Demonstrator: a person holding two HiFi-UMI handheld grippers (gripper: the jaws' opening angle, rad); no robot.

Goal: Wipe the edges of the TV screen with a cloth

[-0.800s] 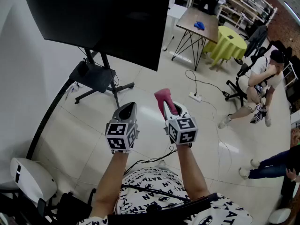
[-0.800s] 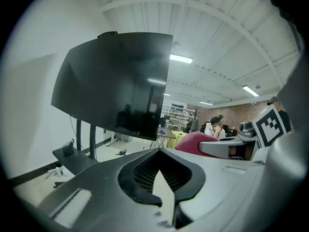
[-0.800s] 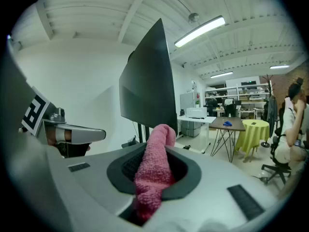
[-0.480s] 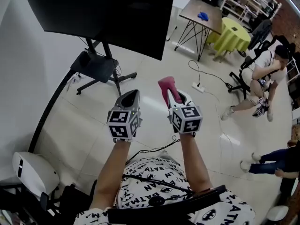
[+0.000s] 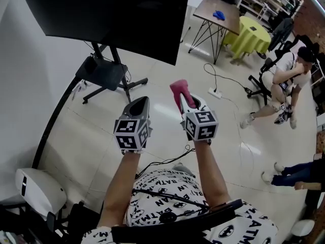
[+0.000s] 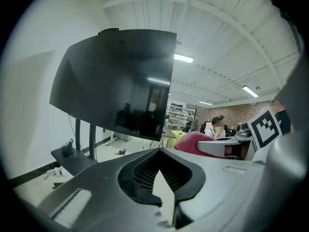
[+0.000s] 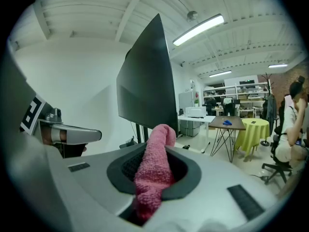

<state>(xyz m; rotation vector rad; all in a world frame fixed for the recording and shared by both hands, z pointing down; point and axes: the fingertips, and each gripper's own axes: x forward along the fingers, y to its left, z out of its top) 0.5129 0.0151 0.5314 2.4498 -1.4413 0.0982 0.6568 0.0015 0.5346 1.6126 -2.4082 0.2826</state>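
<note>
- Both forearms reach forward side by side, level with each other, over the floor (image 5: pixel 167 85).
- The left tool (image 5: pixel 139 104) (image 6: pixel 161 178) points up toward the TV screen (image 5: pixel 111 14) (image 6: pixel 120 86); its jaws are closed together with nothing between them.
- The right tool (image 5: pixel 190 105) (image 7: pixel 152 178) is clamped on the pink cloth (image 5: pixel 180 91) (image 7: pixel 154 163), whose free end stands up past the jaw tips.
- The cloth is below the screen's lower edge, apart from it.
- The screen sits on a black stand (image 5: pixel 104 72).
</note>
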